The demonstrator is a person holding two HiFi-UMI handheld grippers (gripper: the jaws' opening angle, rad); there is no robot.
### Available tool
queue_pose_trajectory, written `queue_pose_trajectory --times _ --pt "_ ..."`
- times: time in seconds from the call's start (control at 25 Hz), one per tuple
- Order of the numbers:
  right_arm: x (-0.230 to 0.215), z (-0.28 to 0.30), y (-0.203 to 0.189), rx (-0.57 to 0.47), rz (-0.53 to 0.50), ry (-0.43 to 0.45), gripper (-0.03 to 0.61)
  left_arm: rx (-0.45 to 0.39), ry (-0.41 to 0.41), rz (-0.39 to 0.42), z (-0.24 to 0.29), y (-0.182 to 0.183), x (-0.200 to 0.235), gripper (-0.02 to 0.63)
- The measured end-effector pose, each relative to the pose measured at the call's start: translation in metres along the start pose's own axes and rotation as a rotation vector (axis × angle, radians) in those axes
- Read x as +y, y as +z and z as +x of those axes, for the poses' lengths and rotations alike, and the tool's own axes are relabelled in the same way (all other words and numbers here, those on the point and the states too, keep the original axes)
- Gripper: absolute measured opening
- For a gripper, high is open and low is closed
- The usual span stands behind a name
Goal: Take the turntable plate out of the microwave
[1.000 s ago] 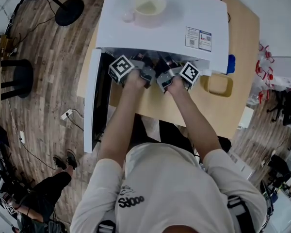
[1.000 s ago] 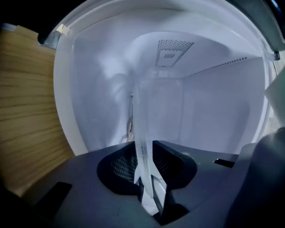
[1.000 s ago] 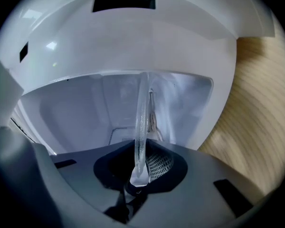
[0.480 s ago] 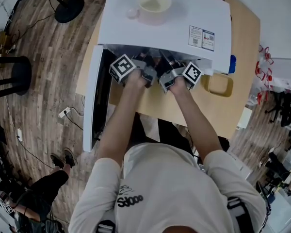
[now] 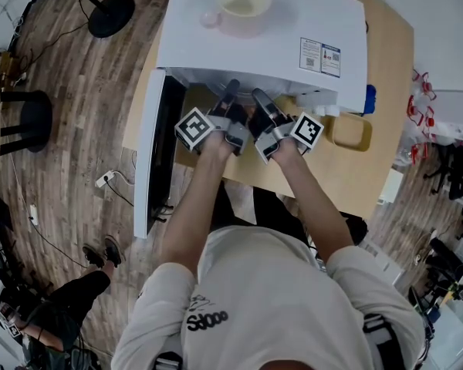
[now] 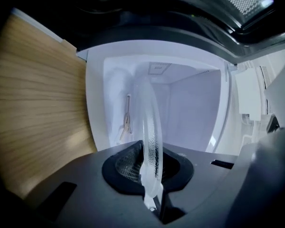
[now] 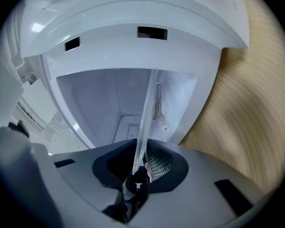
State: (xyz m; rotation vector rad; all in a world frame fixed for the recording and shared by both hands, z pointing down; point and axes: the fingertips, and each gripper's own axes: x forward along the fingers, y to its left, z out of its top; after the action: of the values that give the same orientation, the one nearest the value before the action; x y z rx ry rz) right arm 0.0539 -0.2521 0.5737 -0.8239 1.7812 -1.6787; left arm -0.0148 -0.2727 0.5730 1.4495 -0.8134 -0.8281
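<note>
Left gripper (image 6: 151,184): just closed on turntable plate (image 6: 149,127) rim.
Right gripper (image 7: 140,167): just eased wider, rim still pinched.
Change: pulled back; plate probably leaving microwave (image 5: 255,56).

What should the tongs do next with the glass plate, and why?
Probably draw the glass turntable plate straight back, level, out of the microwave. The left tongs, jaws just closing, and the right tongs, jaws just opening a little, each pinch its rim, and it reaches ahead toward the open cavity.
</note>
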Motion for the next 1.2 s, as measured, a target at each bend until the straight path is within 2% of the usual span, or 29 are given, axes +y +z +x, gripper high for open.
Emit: queue_pose_trajectory --times 0.12,0.2,0.32,0.4,0.48,0.52,0.6,0.64,0.84,0.92,1.12,1.2 --pt "0.001 -0.010 -0.015 0.072 -0.085 0.013 0.060 0.028 -0.026 0.002 -0.013 -0.009 -0.005 0.041" --pt "0.000 -0.015 -0.020 0.077 -0.118 0.017 0.068 0.041 -0.027 0.015 -0.023 -0.013 -0.005 0.041" --pt "-0.006 -0.024 -0.007 -0.013 -0.142 -0.006 0.085 0.040 -0.064 -0.001 -0.035 -0.018 -0.012 0.041" --pt "-0.012 -0.023 0.006 -0.058 -0.114 -0.003 0.123 0.040 -0.055 -0.010 -0.044 -0.020 -0.010 0.041" --pt "-0.016 -0.021 0.016 -0.086 -0.080 0.004 0.127 0.043 -0.050 -0.017 -0.053 -0.023 -0.009 0.041" --pt "-0.017 -0.020 0.019 -0.094 -0.069 0.006 0.125 0.047 -0.051 -0.019 -0.057 -0.025 -0.010 0.041" --pt "-0.017 -0.020 0.020 -0.091 -0.054 0.013 0.041 0.058 -0.048 -0.010 -0.066 -0.028 -0.011 0.041" --pt "-0.017 -0.020 0.018 -0.085 -0.046 0.021 0.034 0.066 -0.043 0.000 -0.069 -0.028 -0.011 0.041" --pt "-0.007 -0.030 0.002 -0.127 0.029 0.053 0.032 0.130 -0.055 -0.010 -0.080 -0.027 -0.022 0.041" --pt "0.000 -0.037 -0.002 -0.155 0.042 0.055 0.031 0.154 -0.058 0.008 -0.085 -0.030 -0.025 0.041" --pt "0.022 -0.059 -0.014 -0.179 -0.010 0.081 0.029 0.209 -0.056 0.095 -0.094 -0.041 -0.023 0.045" --pt "0.027 -0.069 -0.023 -0.161 -0.011 0.089 0.029 0.199 -0.068 0.093 -0.091 -0.046 -0.030 0.085"
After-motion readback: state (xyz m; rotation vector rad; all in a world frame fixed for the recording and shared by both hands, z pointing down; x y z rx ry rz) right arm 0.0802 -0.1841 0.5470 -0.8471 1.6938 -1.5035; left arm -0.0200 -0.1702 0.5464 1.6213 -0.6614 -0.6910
